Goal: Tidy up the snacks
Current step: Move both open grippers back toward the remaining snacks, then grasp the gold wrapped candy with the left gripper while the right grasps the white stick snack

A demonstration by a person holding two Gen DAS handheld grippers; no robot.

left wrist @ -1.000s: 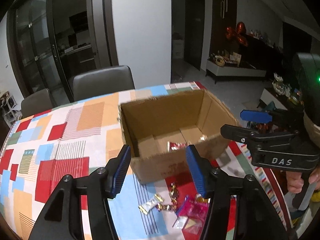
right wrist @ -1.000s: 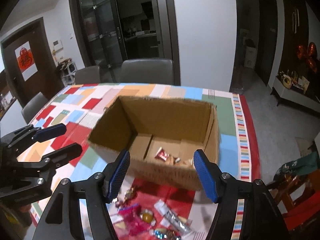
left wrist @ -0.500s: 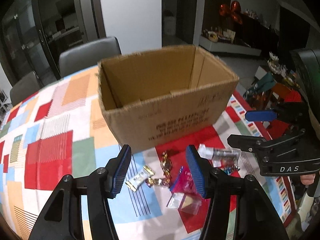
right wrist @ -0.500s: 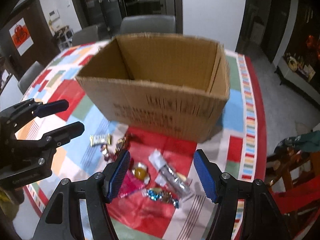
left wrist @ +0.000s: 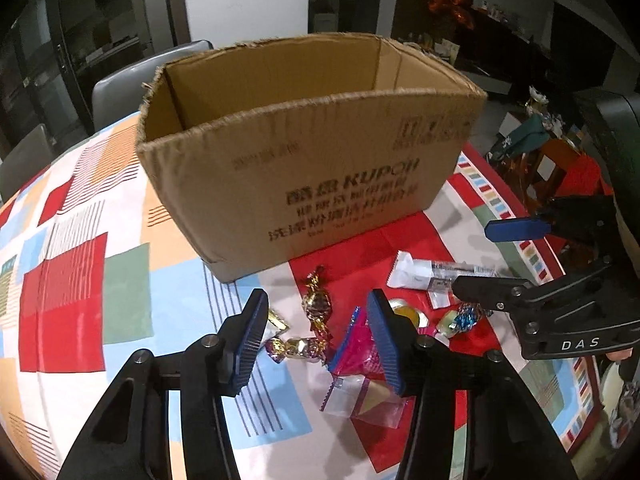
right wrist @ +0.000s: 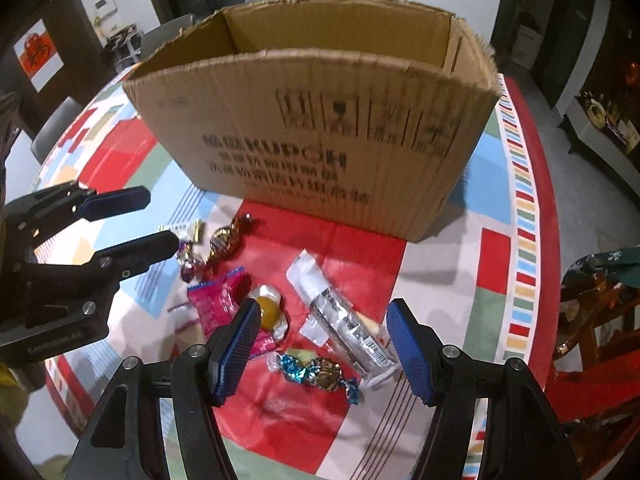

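Both tools lower; cardboard box (left wrist: 304, 152) interior hidden.

Two close, downward wrist views, side by side, sharing cardboard box (left wrist: 312, 152) and snacks (right wrist: 280, 304).

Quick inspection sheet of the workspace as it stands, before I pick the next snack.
Surface: table with patchwork cloth, lit well enough.
Job's things: cardboard box upright, open-topped; its floor is hidden from both views. Loose in front of it: gold-wrapped candies, pink packet, silver-white bar packet, blue-foil candy, yellow candy in clear wrap.
Clutter: clear empty-looking wrappers.
Grippers: left tongs open over the candies; right tongs open over the bar packet; neither holds anything.
Cables: nothing seen.
Surroundings: grey chairs behind the table, dark sideboard.
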